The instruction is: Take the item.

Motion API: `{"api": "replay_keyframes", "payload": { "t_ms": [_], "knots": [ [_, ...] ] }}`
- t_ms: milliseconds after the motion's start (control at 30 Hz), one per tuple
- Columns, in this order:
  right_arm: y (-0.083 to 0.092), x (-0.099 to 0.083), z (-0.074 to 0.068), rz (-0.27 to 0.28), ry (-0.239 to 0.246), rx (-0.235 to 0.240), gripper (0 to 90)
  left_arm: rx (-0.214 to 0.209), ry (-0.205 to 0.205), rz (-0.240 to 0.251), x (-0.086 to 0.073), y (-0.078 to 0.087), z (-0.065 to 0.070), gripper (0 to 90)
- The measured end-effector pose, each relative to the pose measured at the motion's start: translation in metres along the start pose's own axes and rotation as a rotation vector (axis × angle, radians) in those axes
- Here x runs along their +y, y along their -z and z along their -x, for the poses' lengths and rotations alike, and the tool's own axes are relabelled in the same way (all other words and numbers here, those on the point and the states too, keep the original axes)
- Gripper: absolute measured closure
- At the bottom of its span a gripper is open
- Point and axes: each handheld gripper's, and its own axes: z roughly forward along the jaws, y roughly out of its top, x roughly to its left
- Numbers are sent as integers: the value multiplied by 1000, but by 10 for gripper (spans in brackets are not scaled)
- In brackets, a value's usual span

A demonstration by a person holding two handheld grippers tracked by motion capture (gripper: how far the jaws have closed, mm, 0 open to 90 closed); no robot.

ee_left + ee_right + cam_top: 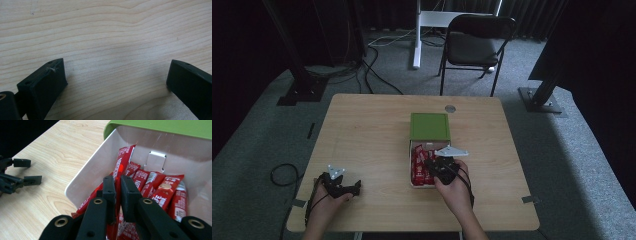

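A long red sachet [123, 161] with white lettering too partial to read stands tilted between the closed jaws of the right gripper [118, 185], pinched and rising above the other red sachets [162, 192] that lie in the white box [90, 173], whose green lid [429, 126] sits slid toward the far end. The box rests near the middle of the light wooden table [367, 135]. Well to the left of the box, at the near edge, the left gripper [343, 186] rests with jaws spread wide on nothing; beyond the box stand grey carpet and a dark folding chair [474, 42].
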Motion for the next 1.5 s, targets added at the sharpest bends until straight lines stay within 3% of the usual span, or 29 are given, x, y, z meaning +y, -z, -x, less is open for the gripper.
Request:
{"api": "replay_keyframes", "payload": {
  "t_ms": [667, 900, 1500],
  "knots": [
    [36, 5, 1, 69, 12, 26, 829, 3, 1, -3, 0, 0, 0, 31],
    [44, 12, 5, 110, 21, 10, 829, 3, 1, -3, 0, 0, 0, 31],
    [61, 25, 40, 205, -29, -71, 829, 3, 2, -4, 0, 0, 0, 31]
  ]
}}
